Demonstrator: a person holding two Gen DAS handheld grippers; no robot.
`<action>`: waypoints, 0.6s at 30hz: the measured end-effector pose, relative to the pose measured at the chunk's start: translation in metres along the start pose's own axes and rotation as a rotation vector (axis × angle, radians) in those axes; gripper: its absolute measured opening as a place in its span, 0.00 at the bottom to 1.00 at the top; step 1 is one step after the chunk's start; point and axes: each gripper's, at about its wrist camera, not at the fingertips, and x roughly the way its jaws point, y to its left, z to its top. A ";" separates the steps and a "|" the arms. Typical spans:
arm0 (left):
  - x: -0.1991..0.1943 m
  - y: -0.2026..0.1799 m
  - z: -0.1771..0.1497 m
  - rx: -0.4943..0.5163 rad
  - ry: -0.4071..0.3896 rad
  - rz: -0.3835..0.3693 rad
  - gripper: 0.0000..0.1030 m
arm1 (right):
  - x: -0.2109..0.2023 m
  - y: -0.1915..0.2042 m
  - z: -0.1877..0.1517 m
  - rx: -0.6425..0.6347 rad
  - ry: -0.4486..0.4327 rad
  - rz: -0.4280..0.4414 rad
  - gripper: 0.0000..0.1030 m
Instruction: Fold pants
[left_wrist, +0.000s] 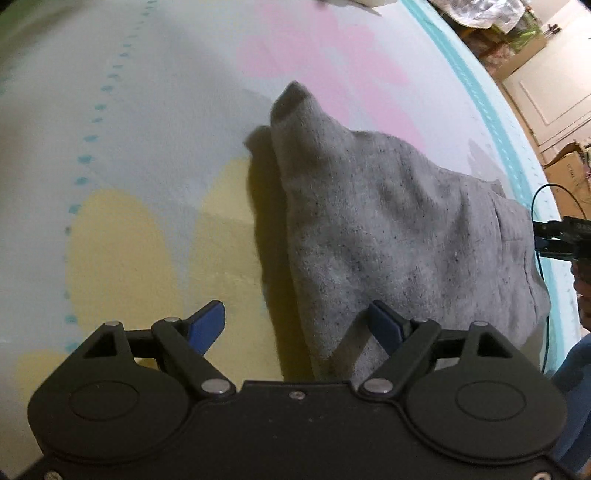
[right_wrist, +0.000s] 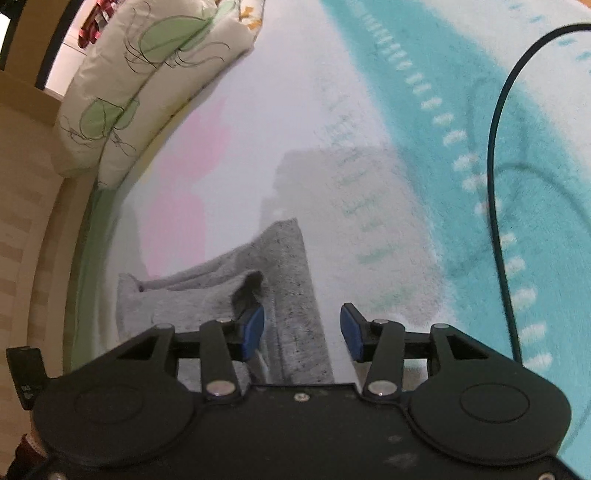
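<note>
Left wrist view: left tool (left_wrist: 297, 325) spread very wide, nothing between the blue pads (left_wrist: 207, 326), nothing held. Grey pants (left_wrist: 388, 229) lying bunched on the bed cover (left_wrist: 129, 110), just ahead of the tool and off to its right side. Right pad over the near edge of the pants, left pad over a yellow patch (left_wrist: 118, 258) on the cover. One end of the pants poking up into a point, farther away. Pink patch (left_wrist: 314, 55) beyond that point. Dark piece of the other tool (left_wrist: 565, 236) at the right rim, with a thin cable (left_wrist: 543, 332).

Right wrist view: right tool (right_wrist: 303, 332) about half open, holding nothing. Folded strip of the pants (right_wrist: 295, 295) running up between the pads from below. Left pad close beside the cloth; touching or not, cannot tell. Right pad over bare cover. Small dark spot (right_wrist: 249, 290) on the pants near the left pad. Teal band (right_wrist: 424, 110) on the right, black cable (right_wrist: 495, 184) across it. Pillow (right_wrist: 147, 74) at the top left.
</note>
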 end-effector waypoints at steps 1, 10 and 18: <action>0.000 -0.001 -0.004 0.009 -0.033 -0.015 0.85 | 0.003 -0.002 0.001 0.011 0.006 0.016 0.51; 0.011 -0.011 -0.006 0.022 -0.086 -0.158 0.95 | 0.013 0.011 -0.010 -0.049 0.043 0.080 0.56; 0.019 -0.037 0.009 0.026 -0.079 -0.149 0.54 | 0.024 0.054 -0.031 -0.413 0.000 -0.063 0.52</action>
